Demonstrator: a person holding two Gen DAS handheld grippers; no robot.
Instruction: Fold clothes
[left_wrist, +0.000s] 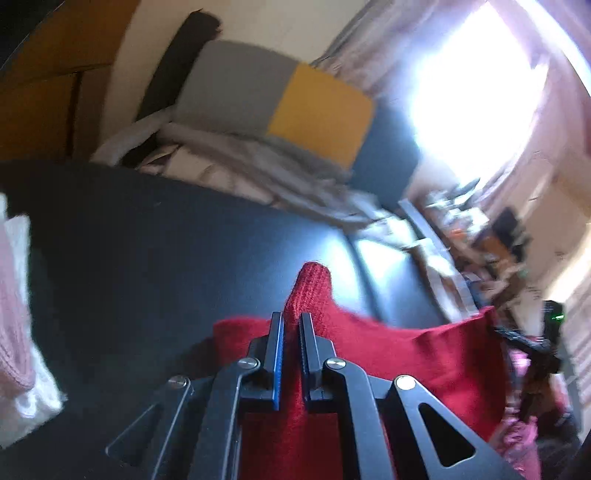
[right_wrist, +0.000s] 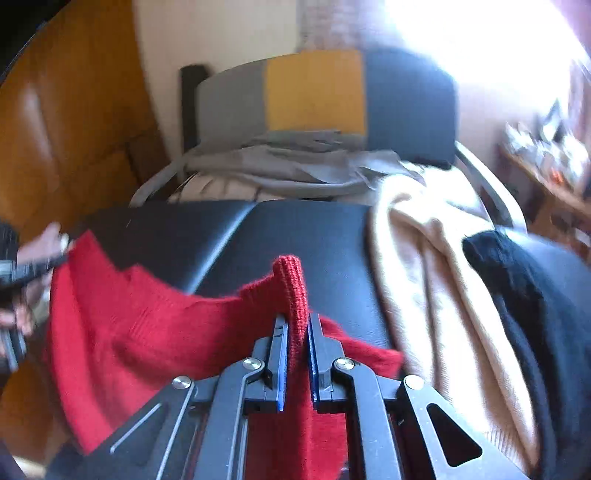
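Note:
A red knitted sweater (left_wrist: 406, 350) is held up over a black padded surface (left_wrist: 166, 258). My left gripper (left_wrist: 291, 317) is shut on a ribbed edge of it, and a tongue of red knit pokes out past the fingertips. In the right wrist view the same red sweater (right_wrist: 147, 332) stretches to the left, and my right gripper (right_wrist: 297, 319) is shut on another ribbed edge of it. The cloth hangs taut between the two grips. The left gripper and a hand (right_wrist: 40, 251) show at the left edge of the right wrist view, on the sweater's far corner.
A cream garment (right_wrist: 424, 277) and a black garment (right_wrist: 535, 295) lie on the right of the black surface (right_wrist: 295, 229). Behind it, a chair with a grey, yellow and dark back (right_wrist: 314, 88) holds grey cloth. A pink and white knit (left_wrist: 14, 314) lies at left. A cluttered shelf (left_wrist: 480, 240) stands at right.

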